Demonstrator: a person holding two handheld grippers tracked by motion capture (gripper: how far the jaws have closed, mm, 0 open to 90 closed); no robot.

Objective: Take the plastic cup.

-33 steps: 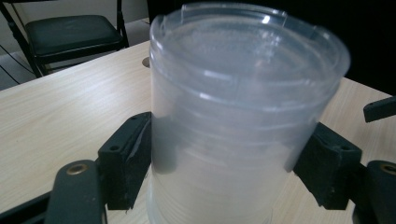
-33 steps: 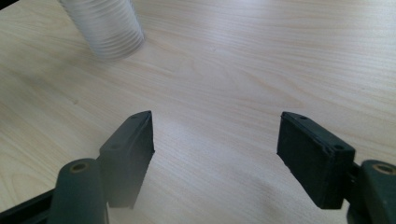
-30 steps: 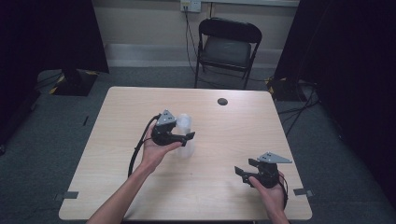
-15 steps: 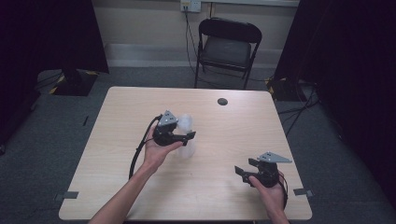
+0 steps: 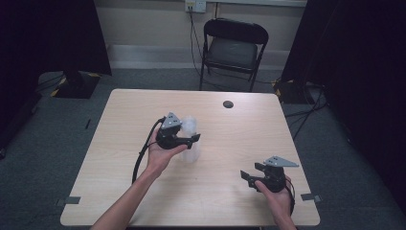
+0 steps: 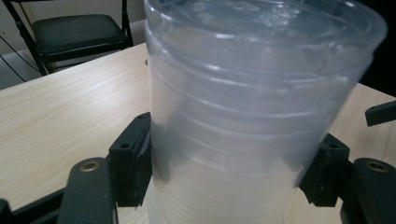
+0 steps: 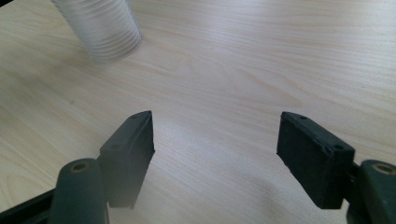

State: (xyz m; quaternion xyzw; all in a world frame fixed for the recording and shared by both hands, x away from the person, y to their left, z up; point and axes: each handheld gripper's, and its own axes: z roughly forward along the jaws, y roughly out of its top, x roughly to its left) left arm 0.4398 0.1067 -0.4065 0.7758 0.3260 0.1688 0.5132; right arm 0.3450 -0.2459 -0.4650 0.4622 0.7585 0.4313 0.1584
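Translucent, ribbed plastic makes up the stack of clear cups (image 6: 252, 112) that stands upright on the pale wood-grain table (image 5: 230, 139), a little left of the middle of the high view. In the left gripper view the left gripper (image 6: 233, 172) has its two black jaws on either side of the stack's lower half, and both pads (image 6: 135, 158) lie against the plastic wall; the jaws have just closed in on the stack and then eased out a touch, with the stack between them and pinched. In the high view the left gripper (image 5: 187, 140), with its grey three-cornered plate, sits at the stack (image 5: 190, 128) just left of centre, a black cable looping down from it past the hand.

Towards the lower right of the high view the right gripper (image 5: 249, 176) rests low over bare table, well apart from the cups. Its own view shows the right gripper (image 7: 215, 144) with jaws spread wide and only wood grain between them, the stack (image 7: 105, 32) in the upper left of that frame.

A small dark round disc (image 5: 228, 104) lies near the table's far edge, and a black folding chair (image 5: 233, 48) stands beyond it.
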